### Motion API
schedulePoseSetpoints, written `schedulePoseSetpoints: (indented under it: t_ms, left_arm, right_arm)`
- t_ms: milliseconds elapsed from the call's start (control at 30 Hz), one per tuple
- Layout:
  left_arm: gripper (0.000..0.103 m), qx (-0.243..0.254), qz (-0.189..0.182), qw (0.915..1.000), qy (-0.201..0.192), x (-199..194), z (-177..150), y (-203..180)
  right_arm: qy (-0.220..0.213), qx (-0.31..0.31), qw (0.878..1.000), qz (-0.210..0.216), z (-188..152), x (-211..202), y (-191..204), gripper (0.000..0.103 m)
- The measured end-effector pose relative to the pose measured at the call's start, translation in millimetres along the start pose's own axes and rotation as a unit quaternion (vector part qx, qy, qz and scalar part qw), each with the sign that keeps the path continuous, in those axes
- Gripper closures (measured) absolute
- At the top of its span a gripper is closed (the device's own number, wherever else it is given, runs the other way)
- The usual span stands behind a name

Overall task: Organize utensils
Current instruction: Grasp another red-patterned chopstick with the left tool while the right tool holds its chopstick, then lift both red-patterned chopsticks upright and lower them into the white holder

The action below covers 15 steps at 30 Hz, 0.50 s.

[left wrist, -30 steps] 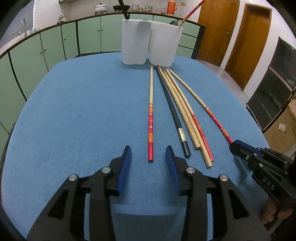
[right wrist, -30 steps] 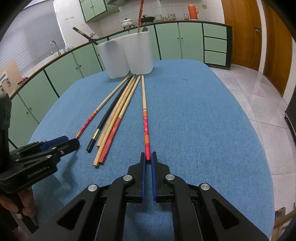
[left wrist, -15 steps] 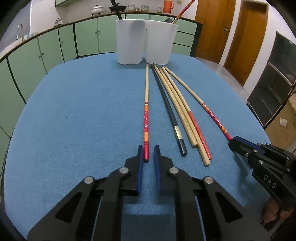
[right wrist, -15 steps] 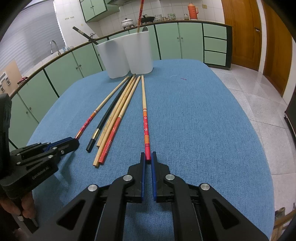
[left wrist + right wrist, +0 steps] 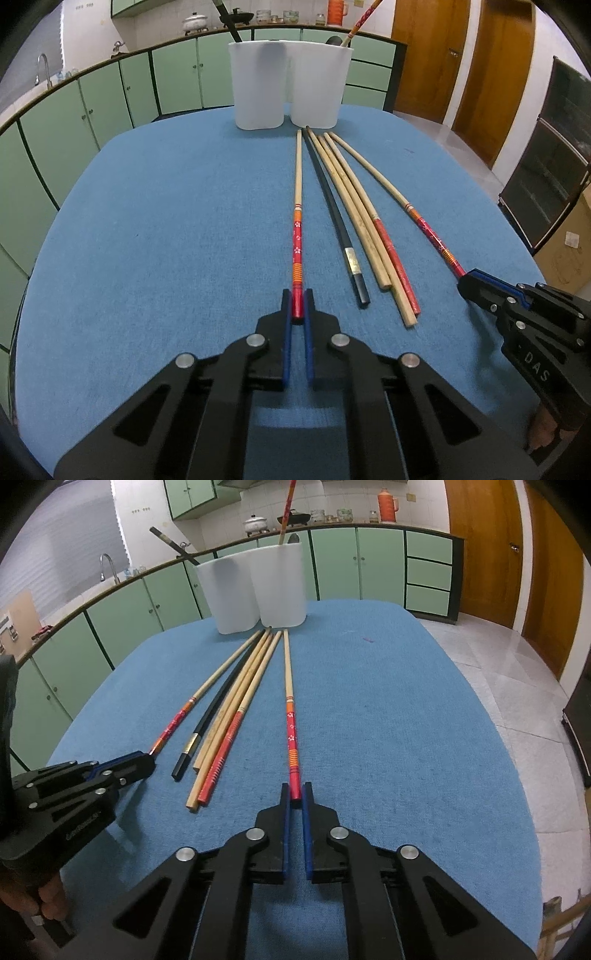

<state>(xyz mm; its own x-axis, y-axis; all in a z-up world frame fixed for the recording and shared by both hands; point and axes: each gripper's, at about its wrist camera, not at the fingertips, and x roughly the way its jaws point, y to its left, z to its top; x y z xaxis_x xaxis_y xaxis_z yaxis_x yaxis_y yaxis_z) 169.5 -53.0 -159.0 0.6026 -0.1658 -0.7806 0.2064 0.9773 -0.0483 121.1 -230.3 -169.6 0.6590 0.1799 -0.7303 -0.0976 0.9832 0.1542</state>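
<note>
Several chopsticks lie in a fan on the blue table [image 5: 147,240], tips toward two white holders [image 5: 258,88] at the far edge. My left gripper [image 5: 297,306] is shut on the red end of a red flowered chopstick [image 5: 297,236], the leftmost one. My right gripper [image 5: 295,794] is shut on the red end of another red flowered chopstick [image 5: 291,731], the rightmost one. Each gripper shows in the other's view, the right one in the left wrist view [image 5: 469,280] and the left one in the right wrist view [image 5: 144,760]. Between them lie a black chopstick [image 5: 340,229] and plain bamboo ones [image 5: 358,221].
The left holder has a black utensil [image 5: 225,18] sticking out; the right holder [image 5: 317,88] has a red-patterned chopstick [image 5: 364,18]. Green cabinets [image 5: 110,96] run behind the table. Wooden doors [image 5: 424,55] stand at the right.
My left gripper moved forward and closed on the end of the leftmost red flowered chopstick. My right gripper stayed shut on its chopstick, hardly moving.
</note>
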Motion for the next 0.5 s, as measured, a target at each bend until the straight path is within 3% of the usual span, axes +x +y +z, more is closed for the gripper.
schedulePoseSetpoints:
  t_ms: [233, 500]
  left_arm:
    - [0.098, 0.051, 0.039, 0.9977, -0.024, -44.4, 2.4, -5.6]
    - [0.098, 0.050, 0.027, 0.9939, -0.094, -99.5, 30.3, -6.5]
  right_arm:
    - [-0.028, -0.015, 0.999, -0.004, 13.0, -39.5, -2.3, 0.097]
    - [-0.080, -0.022, 0.997, 0.003, 44.5, -89.1, 0.1, 0.097]
